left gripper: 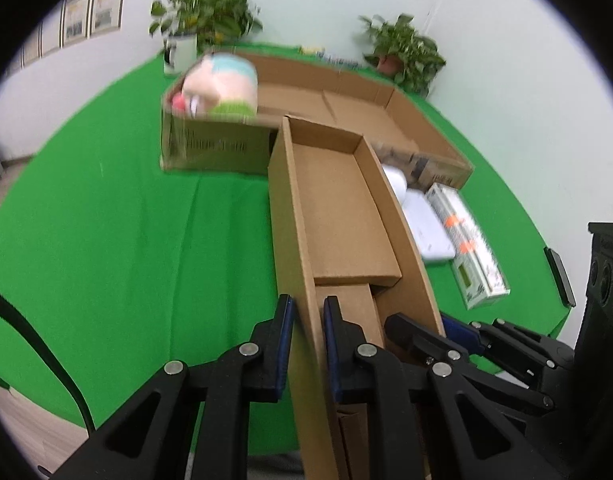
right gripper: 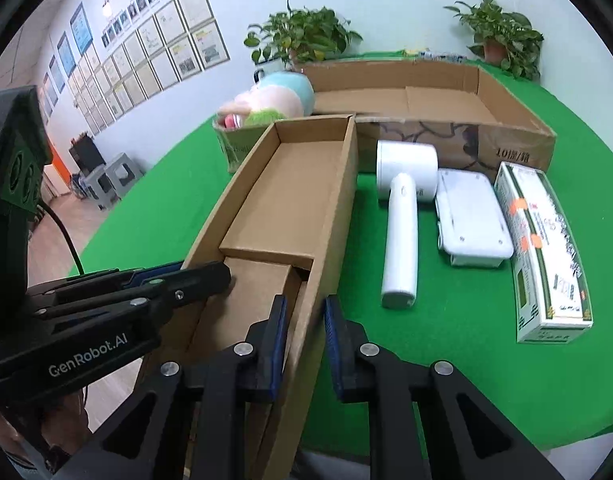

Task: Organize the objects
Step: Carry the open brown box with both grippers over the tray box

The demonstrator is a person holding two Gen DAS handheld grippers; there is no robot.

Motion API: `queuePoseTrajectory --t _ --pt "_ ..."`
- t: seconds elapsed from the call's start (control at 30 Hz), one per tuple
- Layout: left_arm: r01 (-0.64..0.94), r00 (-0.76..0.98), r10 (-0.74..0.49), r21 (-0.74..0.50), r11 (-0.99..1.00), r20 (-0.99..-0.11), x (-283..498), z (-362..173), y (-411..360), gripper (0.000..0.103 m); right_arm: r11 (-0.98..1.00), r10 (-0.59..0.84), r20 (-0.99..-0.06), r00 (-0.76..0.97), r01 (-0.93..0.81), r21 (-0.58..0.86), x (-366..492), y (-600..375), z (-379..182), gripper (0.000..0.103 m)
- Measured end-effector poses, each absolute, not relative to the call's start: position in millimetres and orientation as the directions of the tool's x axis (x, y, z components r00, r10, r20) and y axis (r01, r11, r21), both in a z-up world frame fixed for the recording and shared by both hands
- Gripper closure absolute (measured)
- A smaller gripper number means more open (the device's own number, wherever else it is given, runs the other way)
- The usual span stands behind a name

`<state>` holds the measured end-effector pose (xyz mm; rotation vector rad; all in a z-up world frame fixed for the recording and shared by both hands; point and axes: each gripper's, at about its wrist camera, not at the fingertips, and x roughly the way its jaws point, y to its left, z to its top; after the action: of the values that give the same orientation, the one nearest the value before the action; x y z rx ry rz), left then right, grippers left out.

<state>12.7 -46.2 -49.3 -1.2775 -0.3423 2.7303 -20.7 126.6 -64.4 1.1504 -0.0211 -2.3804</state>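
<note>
- Pinching the left wall of a long, narrow corrugated-cardboard tray (left gripper: 330, 208), the left gripper (left gripper: 308, 344) has its blue-padded black fingers (left gripper: 284, 344) pressed against either face of that thin wall.
- Clamping the opposite long wall of the same tray near its front end, the right gripper (right gripper: 304, 340) holds it in the same way, one pad inside and one outside.
- Matte brown and open-topped, the tray has a raised folded cardboard step inside its near half; it lies on a smooth green tablecloth (left gripper: 126, 220).
- Just right of the tray lie a smooth white hammer-shaped device (right gripper: 402, 216), a flat white rounded case (right gripper: 472, 216) and a glossy printed rectangular carton (right gripper: 546, 252), side by side.
- Behind them stands a wide, shallow cardboard box (right gripper: 426, 96), with a soft pastel plush toy (right gripper: 274, 98) at its left end.
- Two leafy potted plants (right gripper: 302, 40) stand at the far wall.
</note>
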Motion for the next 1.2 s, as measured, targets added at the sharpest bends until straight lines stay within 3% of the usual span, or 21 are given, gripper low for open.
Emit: queuePoseTrajectory --t 1.2 --pt "-0.070 -0.764 0.178 -0.195 -0.978 -0.620 -48.0 43.8 -29.8 0.090 -0.902 -0.422 -0.579 -0.698 0.389 0.188 -47.3 144.5 52.0 0.089"
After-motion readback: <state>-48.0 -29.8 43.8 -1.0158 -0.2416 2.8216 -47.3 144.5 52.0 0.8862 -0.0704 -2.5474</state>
